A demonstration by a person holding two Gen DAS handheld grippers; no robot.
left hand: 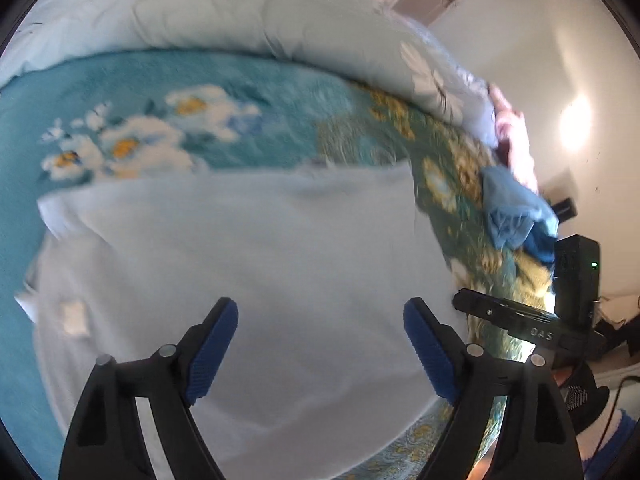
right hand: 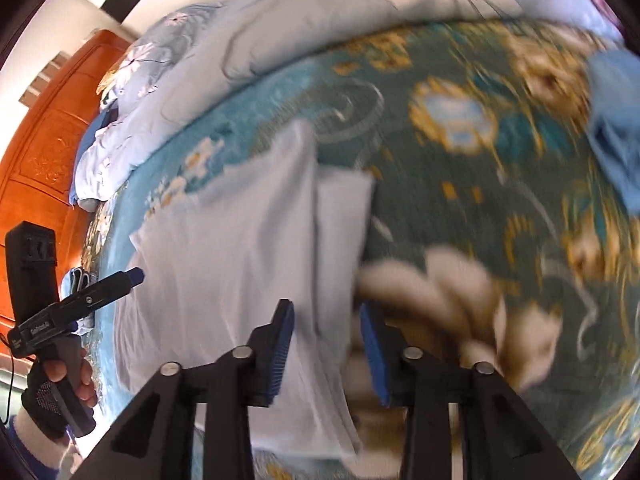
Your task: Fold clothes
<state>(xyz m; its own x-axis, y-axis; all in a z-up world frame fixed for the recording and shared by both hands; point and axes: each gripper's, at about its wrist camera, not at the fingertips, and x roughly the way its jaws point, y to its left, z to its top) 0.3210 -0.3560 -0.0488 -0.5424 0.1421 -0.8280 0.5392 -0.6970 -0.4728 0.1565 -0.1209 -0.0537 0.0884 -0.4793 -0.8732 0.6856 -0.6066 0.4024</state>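
A pale white garment (left hand: 256, 264) lies spread on the bed's teal floral blanket (left hand: 208, 92), partly folded, with one edge doubled over along its right side in the right wrist view (right hand: 340, 216). The left hand-held gripper (left hand: 320, 344) hangs just above the near half of the cloth, its blue-padded fingers (left hand: 216, 344) spread wide with nothing between them; the garment fills the gap below and runs away from the fingertips toward the blanket's white daisies. The right hand-held gripper (right hand: 326, 344) sits over the garment's right edge, its jaws parted too. The cloth's folded edge passes under the gap, but blur hides whether the pads touch it. In the right wrist view the left hand-held gripper shows at the far left, beside the garment's left border. A crumpled blue cloth (left hand: 516, 216) lies apart near the bed's edge, well clear of both tools. A light quilt (left hand: 240, 12) is bunched along the far side of the bed.
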